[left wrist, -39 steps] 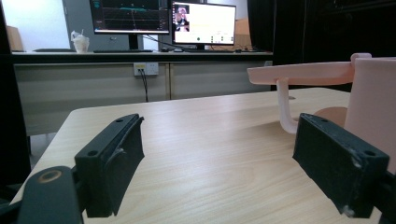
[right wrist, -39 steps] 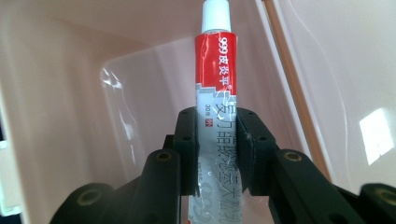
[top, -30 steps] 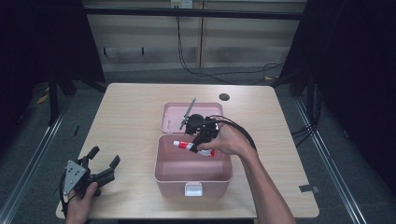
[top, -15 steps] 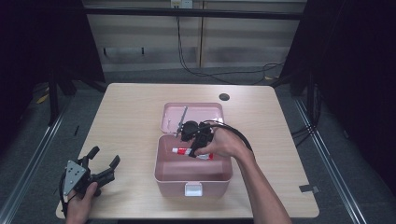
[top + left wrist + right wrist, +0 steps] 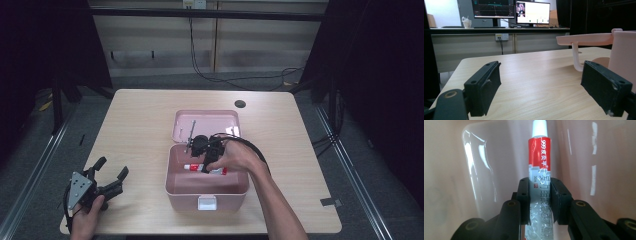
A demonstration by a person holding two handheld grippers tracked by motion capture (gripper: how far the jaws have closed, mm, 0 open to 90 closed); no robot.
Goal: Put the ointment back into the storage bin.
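The ointment tube [image 5: 540, 182] is red near its white cap and silver below, printed with "999" followed by Chinese characters and a small "30" lower down. It runs lengthwise up between the right gripper's [image 5: 540, 200] jaws, which pinch its silver part, the capped end pointing away from them. In the high view the tube [image 5: 197, 167] lies level inside the open pink box [image 5: 207, 192], its lid [image 5: 206, 125] tipped back. The left gripper [image 5: 107, 175] rests near the table's [image 5: 140, 125] front left corner, jaws spread on nothing.
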